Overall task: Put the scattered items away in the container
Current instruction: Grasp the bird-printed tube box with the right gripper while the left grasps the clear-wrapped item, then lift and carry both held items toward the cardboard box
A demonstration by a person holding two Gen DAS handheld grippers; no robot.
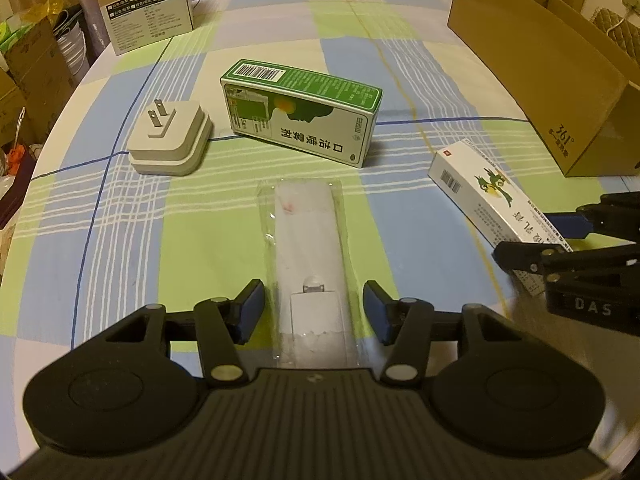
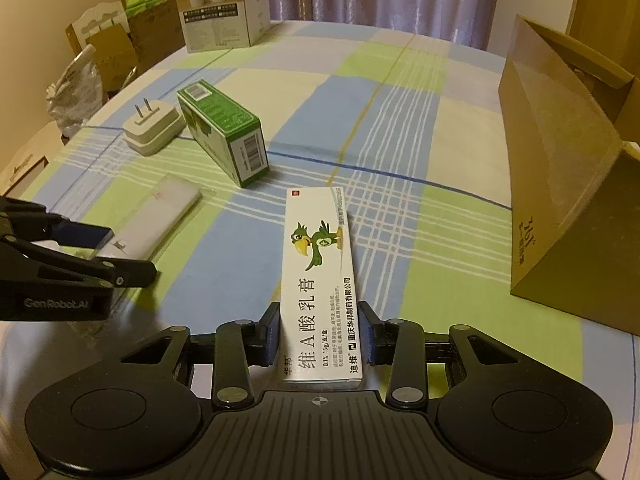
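Blue-padded, my right gripper (image 2: pixel 319 334) closes on the white "维A酸乳膏" box (image 2: pixel 320 280) lying on the checked tablecloth (image 2: pixel 400 240), while my left gripper (image 1: pixel 313 311) gapes around a clear-wrapped packet (image 1: pixel 306 240), near the "361°" cardboard box (image 2: pixel 560 200).

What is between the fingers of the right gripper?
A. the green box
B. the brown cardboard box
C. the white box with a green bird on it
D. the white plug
C. In the right wrist view the right gripper has one finger on each side of the white bird box, while the plug, green box and cardboard box sit farther away on the table.
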